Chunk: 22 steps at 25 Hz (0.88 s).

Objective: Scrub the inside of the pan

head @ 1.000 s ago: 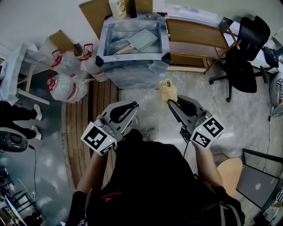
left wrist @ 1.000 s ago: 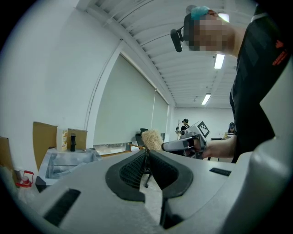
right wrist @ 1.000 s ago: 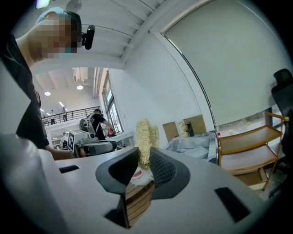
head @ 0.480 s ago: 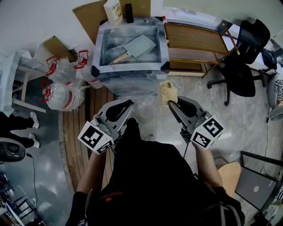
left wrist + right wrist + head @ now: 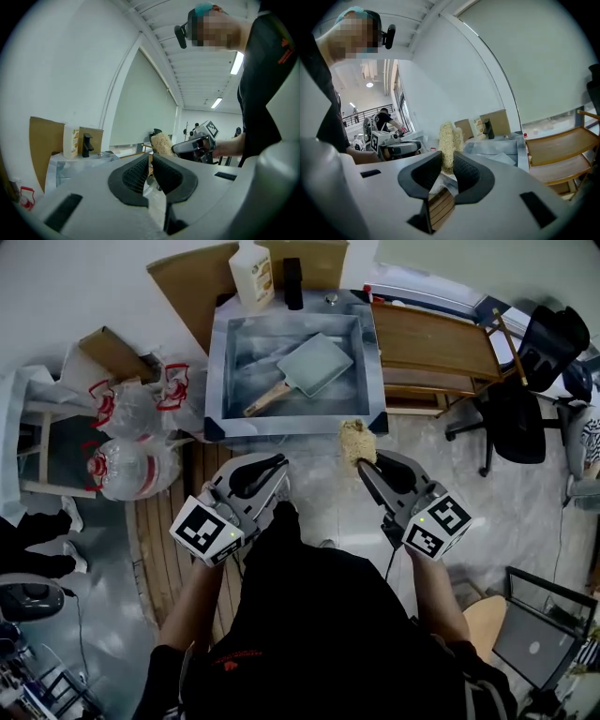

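A square grey pan (image 5: 316,364) with a wooden handle lies inside a plastic-lined basin (image 5: 217,381) ahead of me. Both grippers hover short of the basin's near edge, above the floor. My left gripper (image 5: 278,466) is shut with nothing in it; in the left gripper view its pads (image 5: 140,169) meet. My right gripper (image 5: 361,462) is shut on a pale fibrous scrubber (image 5: 354,440), which sticks up between its jaws (image 5: 449,138) in the right gripper view. The scrubber (image 5: 162,143) also shows in the left gripper view, out to the right.
A soap bottle (image 5: 251,271) and a black tap (image 5: 293,270) stand at the basin's back rim. A wooden rack (image 5: 436,338) adjoins the basin on the right, with an office chair (image 5: 520,399) beyond. Plastic jugs (image 5: 131,442) sit at the left.
The basin and pan have come nearer and more central in the head view as the person moves toward them. Both grippers keep their pose and grip.
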### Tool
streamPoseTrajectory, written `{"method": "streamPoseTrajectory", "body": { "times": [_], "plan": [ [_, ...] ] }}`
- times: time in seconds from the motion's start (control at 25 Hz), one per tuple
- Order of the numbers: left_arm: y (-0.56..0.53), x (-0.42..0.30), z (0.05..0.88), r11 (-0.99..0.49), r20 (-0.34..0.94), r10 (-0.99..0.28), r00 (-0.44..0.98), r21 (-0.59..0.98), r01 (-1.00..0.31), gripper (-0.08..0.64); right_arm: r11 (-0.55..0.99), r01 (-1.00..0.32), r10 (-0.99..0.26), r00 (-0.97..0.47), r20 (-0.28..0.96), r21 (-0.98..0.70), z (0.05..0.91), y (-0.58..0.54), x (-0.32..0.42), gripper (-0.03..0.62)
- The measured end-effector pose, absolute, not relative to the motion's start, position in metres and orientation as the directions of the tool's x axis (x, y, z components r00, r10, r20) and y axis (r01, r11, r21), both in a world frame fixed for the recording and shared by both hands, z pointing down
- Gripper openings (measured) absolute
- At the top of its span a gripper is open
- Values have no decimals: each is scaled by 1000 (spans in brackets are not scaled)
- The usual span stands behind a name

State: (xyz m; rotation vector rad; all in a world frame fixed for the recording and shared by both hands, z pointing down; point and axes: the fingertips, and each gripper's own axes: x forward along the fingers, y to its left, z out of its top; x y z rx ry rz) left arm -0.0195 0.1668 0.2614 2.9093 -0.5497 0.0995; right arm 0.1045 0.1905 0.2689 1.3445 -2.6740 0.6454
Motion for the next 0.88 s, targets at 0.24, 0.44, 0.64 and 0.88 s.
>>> {"method": "streamPoseTrajectory", "body": {
  "times": [0.24,0.44,0.64,0.88],
  "plan": [
    [92,-39,280,-926,153,-319,935,160,-342,38,487,-802,-751,-587,303,-346,280,118,87,81],
    [45,-51,296,-938,188,-282,941,154,-312,39,455,-820,-759,-561,332,-346,287,72,77,81],
    [8,-56,307,-941,200,-258,945,170,-292,39,433,-832,-759,-543,357,-346,295,40,71,81],
    [-14,-58,314,-938,195,-248,949,195,-286,39,426,-836,-748,-541,385,-347,300,18,67,81]
  ]
}}
